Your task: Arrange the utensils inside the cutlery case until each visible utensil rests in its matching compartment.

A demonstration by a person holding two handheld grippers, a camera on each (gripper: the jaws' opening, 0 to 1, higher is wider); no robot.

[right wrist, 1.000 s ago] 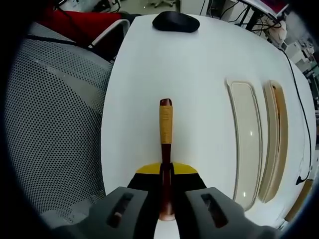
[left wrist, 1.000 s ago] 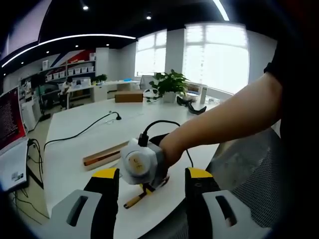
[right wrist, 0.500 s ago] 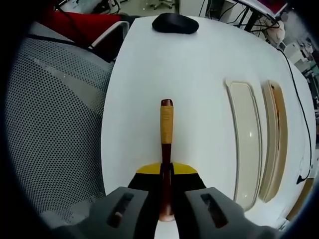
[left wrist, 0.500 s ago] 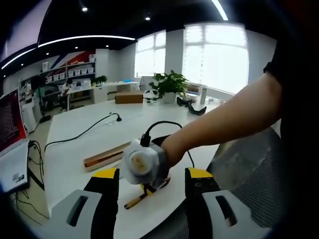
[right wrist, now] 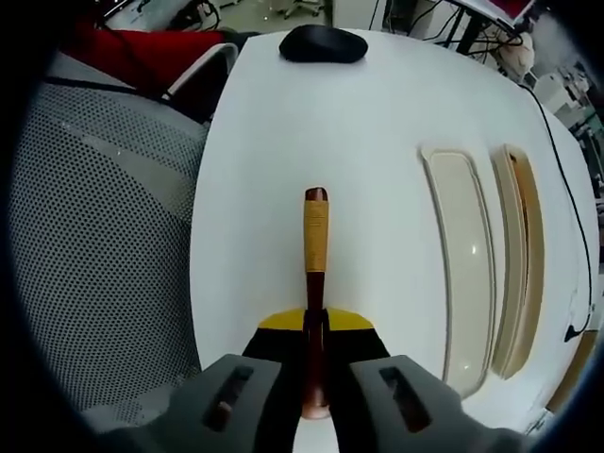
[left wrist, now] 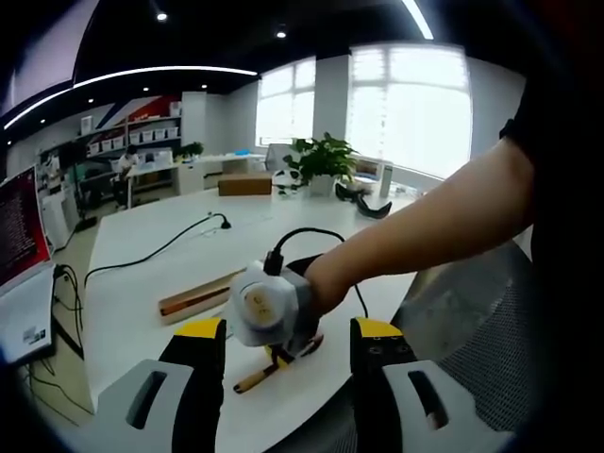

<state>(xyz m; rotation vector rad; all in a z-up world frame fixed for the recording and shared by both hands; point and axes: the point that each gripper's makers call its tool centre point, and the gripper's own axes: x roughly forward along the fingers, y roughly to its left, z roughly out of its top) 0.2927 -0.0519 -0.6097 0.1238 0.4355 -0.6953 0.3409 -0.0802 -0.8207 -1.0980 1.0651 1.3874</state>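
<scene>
right claw [right wrist: 314,326] pinches a wooden utensil [right wrist: 315,283] above the worktop [right wrist: 377,142], cutlery case [right wrist: 462,274] beside; left claw [left wrist: 288,344] spread, facing it.

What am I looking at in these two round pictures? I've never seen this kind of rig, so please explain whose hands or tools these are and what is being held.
No robot here: a person holds a two-jaw hand tool in each hand, and each tool carries a fisheye camera looking along its own jaws.

In the left gripper view, the left gripper shows as two yellow-tipped jaws standing apart, with nothing between them. Beyond it, the person's arm reaches in holding the other tool over a white table.

In the right gripper view, the right gripper looks down on that table. Its jaws are closed on a utensil handle, dark wood with a yellow band; the working end is hidden. To the right lies the cutlery case, a long cream tray, and beside it a second long piece with a brown inside. A black mouse sits at the far edge.
</scene>
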